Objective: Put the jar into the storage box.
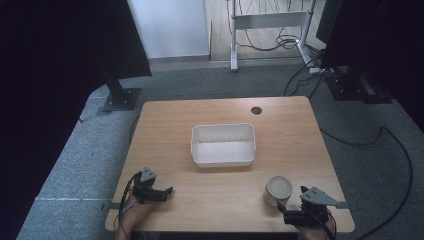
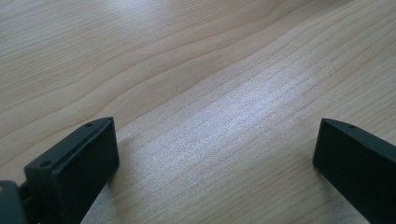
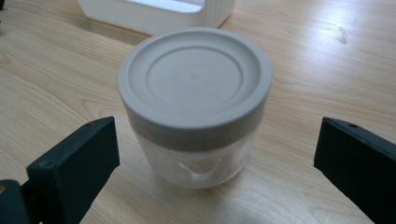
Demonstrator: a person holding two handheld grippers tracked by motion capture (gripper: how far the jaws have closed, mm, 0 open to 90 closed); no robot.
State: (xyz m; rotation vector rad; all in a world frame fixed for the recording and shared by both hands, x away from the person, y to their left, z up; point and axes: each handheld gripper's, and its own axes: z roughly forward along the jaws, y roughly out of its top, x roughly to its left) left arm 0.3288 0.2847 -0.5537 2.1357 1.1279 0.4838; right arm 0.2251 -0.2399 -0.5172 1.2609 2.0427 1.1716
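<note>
Right gripper view: the right hand-held gripper point(image 3: 217, 172) has its jaws spread wide, with the lidded jar point(image 3: 194, 105) standing upright on the bench point(image 3: 317, 70) between them, untouched. The left hand-held gripper point(image 2: 215, 172) is spread over bare wood.

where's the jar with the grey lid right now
The clear round jar with the grey lid stands near the wooden table's front right edge in the high view, just ahead of the open right tongs, nearer than the white tub.

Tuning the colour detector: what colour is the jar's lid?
Light grey-beige, matte, on the lid of a clear jar; right gripper view shows it best.
</note>
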